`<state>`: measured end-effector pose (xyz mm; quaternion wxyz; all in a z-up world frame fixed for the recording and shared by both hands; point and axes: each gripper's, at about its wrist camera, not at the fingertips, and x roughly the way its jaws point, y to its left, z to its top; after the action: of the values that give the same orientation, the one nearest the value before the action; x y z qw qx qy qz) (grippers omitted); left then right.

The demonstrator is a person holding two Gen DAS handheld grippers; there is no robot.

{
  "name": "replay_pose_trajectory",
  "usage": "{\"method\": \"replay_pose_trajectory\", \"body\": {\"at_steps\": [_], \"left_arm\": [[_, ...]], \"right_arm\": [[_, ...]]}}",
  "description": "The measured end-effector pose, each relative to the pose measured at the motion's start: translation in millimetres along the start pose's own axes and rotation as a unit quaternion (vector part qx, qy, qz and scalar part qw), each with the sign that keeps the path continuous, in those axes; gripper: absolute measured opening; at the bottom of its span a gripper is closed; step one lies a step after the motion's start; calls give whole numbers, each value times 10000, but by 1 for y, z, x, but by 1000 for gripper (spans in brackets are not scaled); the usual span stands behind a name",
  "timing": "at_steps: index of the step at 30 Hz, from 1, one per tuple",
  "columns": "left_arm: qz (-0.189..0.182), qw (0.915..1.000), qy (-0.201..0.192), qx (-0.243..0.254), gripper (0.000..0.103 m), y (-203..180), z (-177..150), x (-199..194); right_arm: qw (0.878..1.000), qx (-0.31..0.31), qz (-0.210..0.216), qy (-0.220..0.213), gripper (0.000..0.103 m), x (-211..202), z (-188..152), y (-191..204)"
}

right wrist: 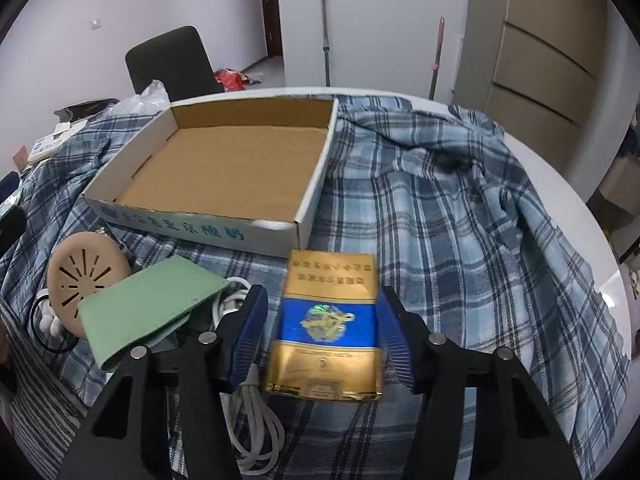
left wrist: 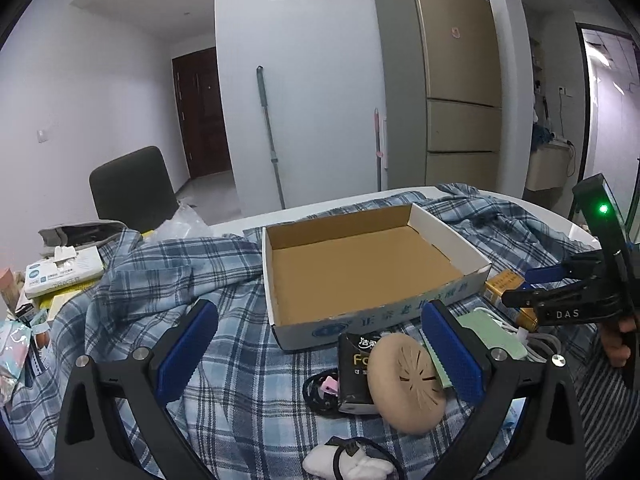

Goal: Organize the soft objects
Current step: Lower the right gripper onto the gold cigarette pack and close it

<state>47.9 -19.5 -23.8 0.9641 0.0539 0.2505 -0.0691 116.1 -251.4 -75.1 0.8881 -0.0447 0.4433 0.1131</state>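
So the whole table is draped in a blue plaid cloth (right wrist: 440, 208), and an open cardboard box (right wrist: 224, 176) sits on it in the upper middle of the right wrist frame, bare brown bottom, nothing in it. The right gripper (right wrist: 322, 340) is at lower center of that view with its 2 blue pads spread apart, one on each side of a gold and blue packet (right wrist: 326, 324) lying flat on the cloth just below the box; there's a sliver of gap showing at each pad, so it's straddling the packet, not squeezing it. To the left of that sits a green pouch (right wrist: 148, 304) lying over a white cable (right wrist: 256, 420), and further left a tan round pad (right wrist: 86, 276) with slits cut in it. In the left wrist view the left gripper (left wrist: 320, 348) is wide open at the bottom of the frame, nothing between its fingers, with the tan pad just inside its right-hand pad, leaning against a black packet (left wrist: 354, 372). A black cord (left wrist: 318, 390) with a small pink bit lies left of the packet, and a white fluffy thing (left wrist: 348, 464) is at the bottom edge. A tissue pack (left wrist: 60, 272) sits at mid left.
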Motion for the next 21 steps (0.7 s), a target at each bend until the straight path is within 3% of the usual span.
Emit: {"method": "replay_pose_trajectory", "body": {"at_steps": [3, 13, 16, 18, 21], "left_arm": [[-58, 10000, 49, -7, 96, 1, 0, 3], [-216, 9994, 59, 252, 95, -11, -3, 2], [-307, 9989, 159, 304, 82, -12, -2, 4], [-381, 9983, 282, 347, 67, -13, -2, 8], [-519, 9975, 394, 285, 64, -10, -2, 12]], "right_arm": [[10000, 79, -7, 45, 55, 2, -1, -5], [9996, -64, -77, 282, 56, 12, 0, 1], [9995, -111, -22, 281, 52, 12, 0, 4], [9998, -108, -69, 124, 51, 6, -1, 5], [9995, -87, -50, -298, 51, -10, -3, 3]]}}
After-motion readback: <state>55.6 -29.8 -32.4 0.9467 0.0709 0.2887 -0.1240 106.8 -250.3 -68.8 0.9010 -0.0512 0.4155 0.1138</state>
